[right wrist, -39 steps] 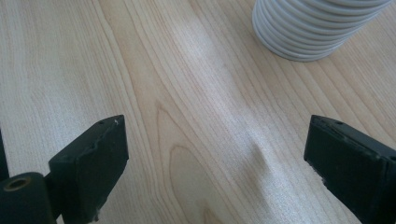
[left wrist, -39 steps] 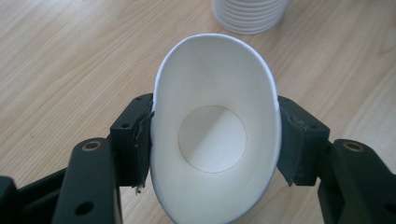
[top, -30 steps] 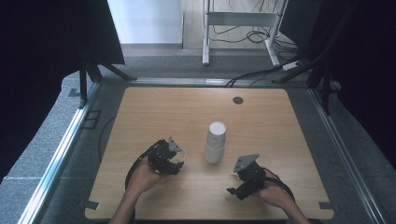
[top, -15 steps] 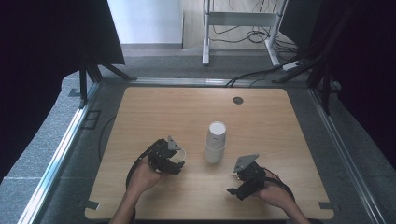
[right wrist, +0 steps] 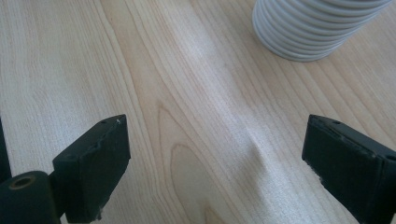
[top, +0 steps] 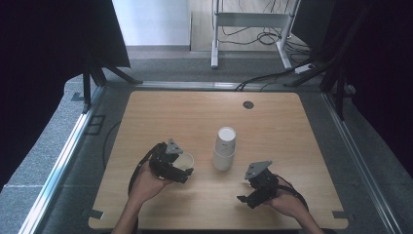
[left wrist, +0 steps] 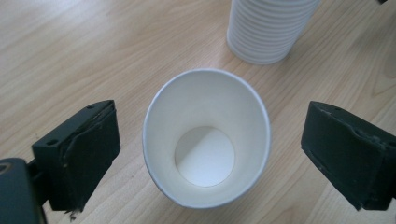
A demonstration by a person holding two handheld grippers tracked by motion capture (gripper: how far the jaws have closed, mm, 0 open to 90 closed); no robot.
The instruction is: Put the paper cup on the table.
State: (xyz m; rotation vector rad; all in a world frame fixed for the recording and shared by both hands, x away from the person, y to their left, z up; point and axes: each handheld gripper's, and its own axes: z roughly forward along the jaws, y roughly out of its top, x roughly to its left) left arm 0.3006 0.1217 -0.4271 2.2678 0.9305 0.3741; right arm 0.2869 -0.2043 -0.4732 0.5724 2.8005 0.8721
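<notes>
Left gripper (top: 182, 168) sits low over the near-left part of the table (top: 292, 122), and its fingers (left wrist: 79, 156) have just been spreading: they now stand wide, a clear gap on each side of the single paper cup (left wrist: 205, 137) between them, pads off its wall. The cup stands upright on the table, mouth up, its base plain through the opening in the left gripper view, though its near lower rim is cut off by the frame edge. From the high view that cup is half hidden behind the gripper's body, so its foot is hard to make out there. Just beyond it stands the stack of cups (top: 225, 148), apart from the single cup; both gripper views crop off its top. Right gripper (top: 246, 195) rests near the front edge, fingers (right wrist: 91, 168) parted over bare wood, holding nothing, probably hovering rather than touching, though the angle leaves that unclear.
</notes>
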